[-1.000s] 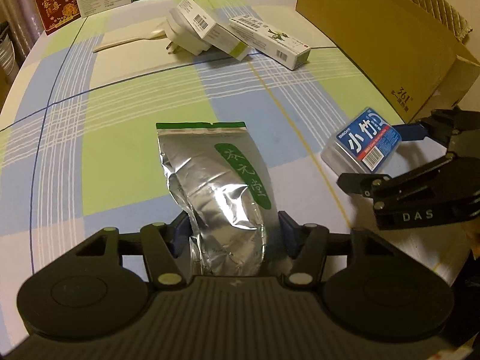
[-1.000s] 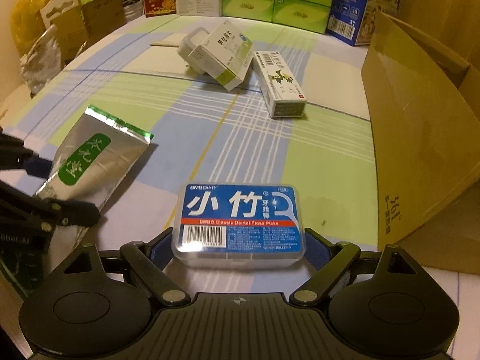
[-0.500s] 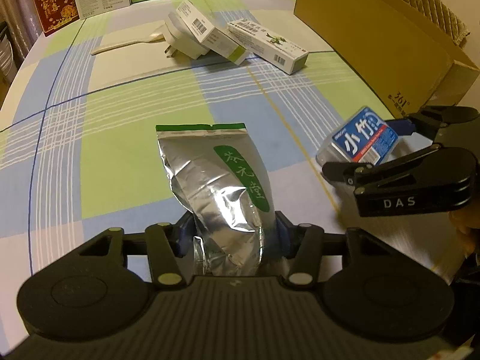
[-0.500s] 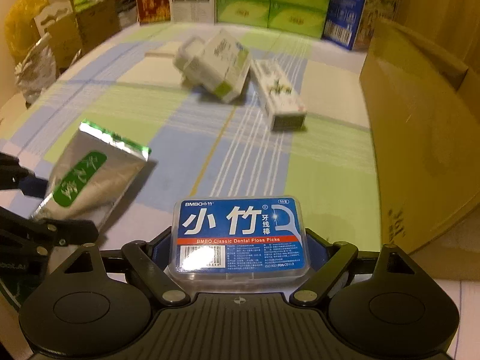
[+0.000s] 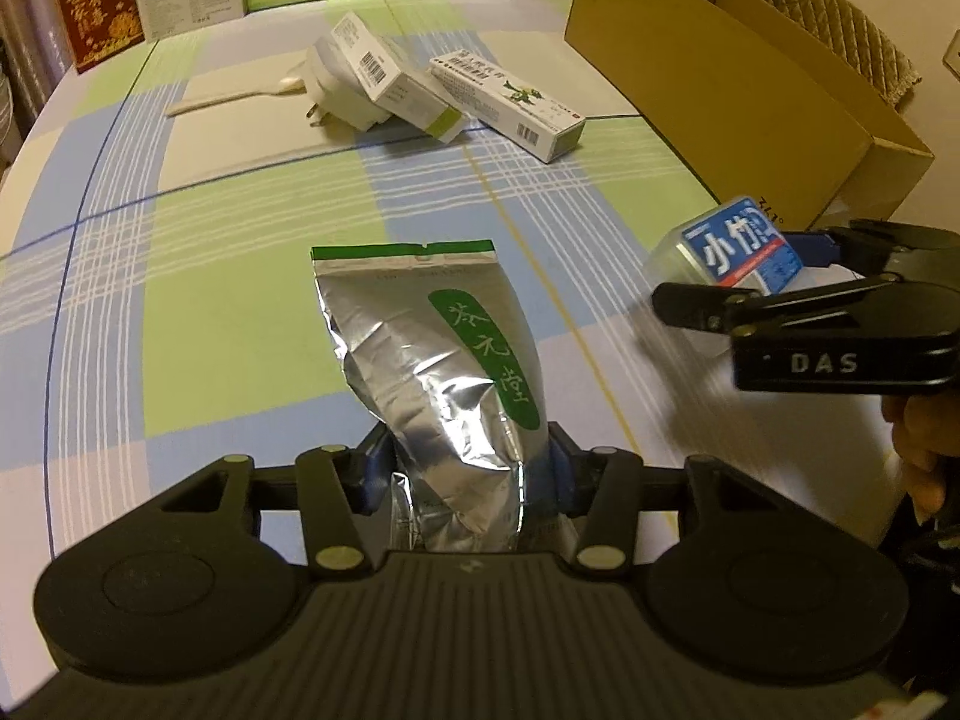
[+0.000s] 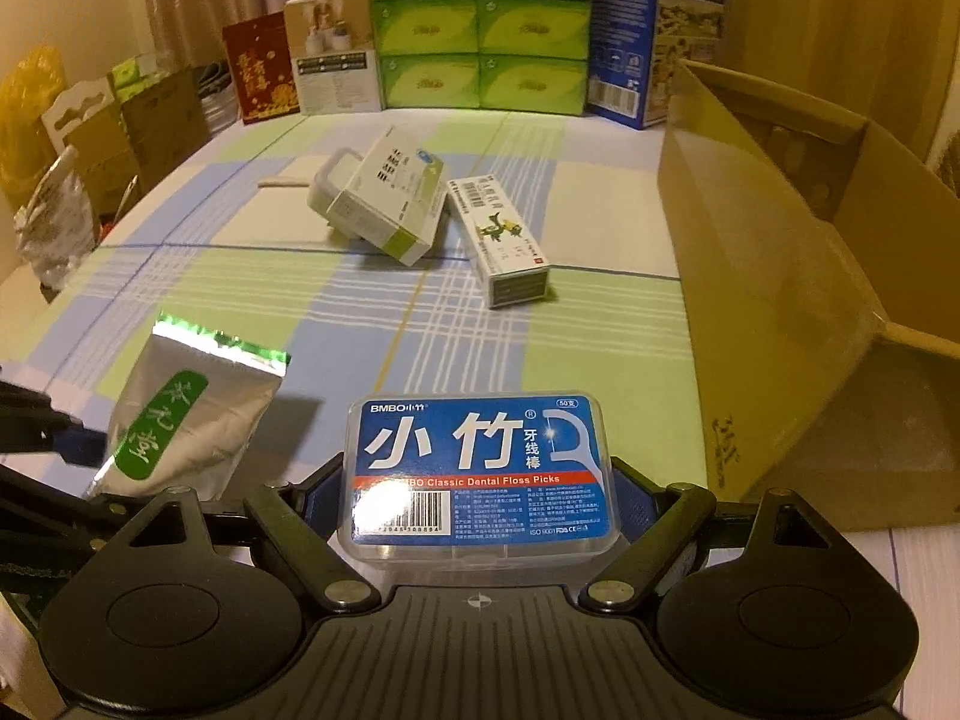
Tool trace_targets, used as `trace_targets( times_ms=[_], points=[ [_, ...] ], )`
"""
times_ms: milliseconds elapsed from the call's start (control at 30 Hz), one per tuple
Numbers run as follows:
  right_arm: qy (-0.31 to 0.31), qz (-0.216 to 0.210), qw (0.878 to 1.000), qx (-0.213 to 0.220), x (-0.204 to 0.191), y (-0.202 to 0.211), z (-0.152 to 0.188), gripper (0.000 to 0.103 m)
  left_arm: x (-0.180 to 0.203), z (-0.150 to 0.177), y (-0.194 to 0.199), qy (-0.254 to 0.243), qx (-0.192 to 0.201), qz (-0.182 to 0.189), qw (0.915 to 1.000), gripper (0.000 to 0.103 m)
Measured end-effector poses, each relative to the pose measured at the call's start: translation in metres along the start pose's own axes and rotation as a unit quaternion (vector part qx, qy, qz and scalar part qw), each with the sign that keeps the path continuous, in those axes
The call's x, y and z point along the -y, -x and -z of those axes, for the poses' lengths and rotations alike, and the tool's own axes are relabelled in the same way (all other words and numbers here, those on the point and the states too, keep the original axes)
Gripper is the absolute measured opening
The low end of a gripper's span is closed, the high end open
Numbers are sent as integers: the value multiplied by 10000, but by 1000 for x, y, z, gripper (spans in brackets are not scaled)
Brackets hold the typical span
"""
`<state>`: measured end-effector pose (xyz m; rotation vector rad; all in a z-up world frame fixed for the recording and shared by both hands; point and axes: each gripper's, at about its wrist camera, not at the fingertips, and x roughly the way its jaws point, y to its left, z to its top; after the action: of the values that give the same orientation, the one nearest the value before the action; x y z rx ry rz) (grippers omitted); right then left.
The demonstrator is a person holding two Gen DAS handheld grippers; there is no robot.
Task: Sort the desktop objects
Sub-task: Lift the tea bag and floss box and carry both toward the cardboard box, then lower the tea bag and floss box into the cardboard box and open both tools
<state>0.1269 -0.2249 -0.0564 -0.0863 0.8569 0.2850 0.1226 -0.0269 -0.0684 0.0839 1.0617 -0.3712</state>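
Right wrist view first: my right gripper [image 6: 480, 492] has its fingers closed on the two short ends of the dental floss picks box [image 6: 480, 474], label up, and the box looks lifted clear of the table [image 6: 372, 324], near its front edge. Over in the left wrist view, my left gripper [image 5: 462, 468] is pinched onto the lower end of the silver foil tea pouch [image 5: 438, 360], green strip pointing away from me; whether its far end is off the cloth I can't quite tell. The open cardboard box [image 6: 798, 276] stands along the right edge of the table, its near wall tall, so I judge that's where both go. To do this well I'd raise the floss box above that wall before moving across, keep it level so the smooth plastic doesn't slide between the pads, and let go only once it's well inside. The pouch is soft and will sag, so I'd carry it slowly and keep my two grippers apart, since they're close together now. Waiting at the middle of the table toward the far edge are the white plug adapter [image 5: 336, 90], the white-and-green carton [image 5: 402, 84] leaning on it, and the long toothpaste-style box [image 5: 510, 102].
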Motion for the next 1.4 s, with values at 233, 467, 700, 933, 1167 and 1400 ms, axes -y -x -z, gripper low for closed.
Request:
trace_targets(
  times_ms=[233,467,700,933,1167,1400],
  points=[
    [-128,-96,9998,69,1,23,0,83,8,8,17,182,-16,-6,9998,45],
    [-150,-171,9994,267,0,62,-5,83,26,9,44,202,70,-51,9998,45],
    [-198,-113,9989,400,13,92,-8,83,49,-3,75,63,286,-115,9995,45],
    [-299,-20,9979,571,30,119,-11,83,73,-18,95,-80,474,-69,9988,45],
    [-375,146,9963,765,53,142,-20,83,96,-38,108,-238,633,70,9977,45],
    [-549,358,9938,893,87,157,-25,83,125,-64,112,-464,727,178,9961,45]
  ],
)
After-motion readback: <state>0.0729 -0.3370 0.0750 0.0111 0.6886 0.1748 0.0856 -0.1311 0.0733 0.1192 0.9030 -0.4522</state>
